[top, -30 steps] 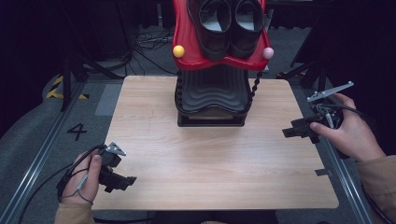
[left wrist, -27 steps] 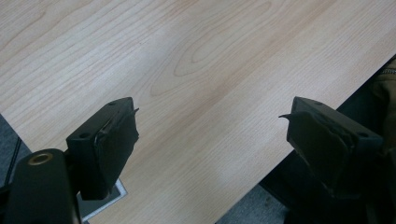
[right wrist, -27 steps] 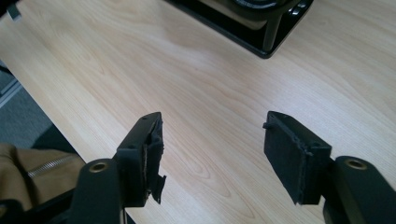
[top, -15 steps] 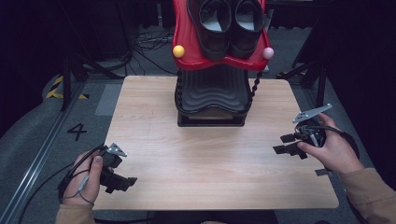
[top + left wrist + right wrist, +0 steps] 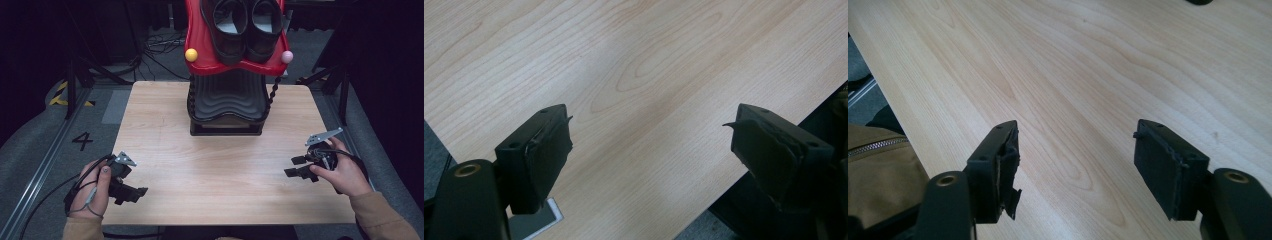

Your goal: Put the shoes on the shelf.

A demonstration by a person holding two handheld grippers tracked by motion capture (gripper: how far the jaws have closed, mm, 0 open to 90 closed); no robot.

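A red tray (image 5: 235, 67) holding a pair of black shoes (image 5: 245, 22) sits atop a black ribbed stand (image 5: 227, 102) at the far middle of the wooden table (image 5: 220, 165). My left gripper (image 5: 135, 192) rests low at the table's front left corner, held in a hand, and it is open with nothing between the jaws. In the left gripper view, the gripper (image 5: 651, 135) hovers over bare wood. My right gripper (image 5: 295, 166) is over the table's right side, open and empty, pointing left. Bare wood also lies under the gripper (image 5: 1075, 150) in the right gripper view.
A yellow ball (image 5: 191, 54) and a pink ball (image 5: 286, 56) are fixed to the tray's corners. Grey floor with a metal rail (image 5: 30, 190) and a painted "4" (image 5: 82, 140) lies left of the table. Cables and dark stands stand behind it. A tan sleeve (image 5: 878, 170) is close to the right gripper.
The right hand and its gripper have moved from beyond the table's right edge inward and toward the front, over the wood. The left gripper has stayed put.
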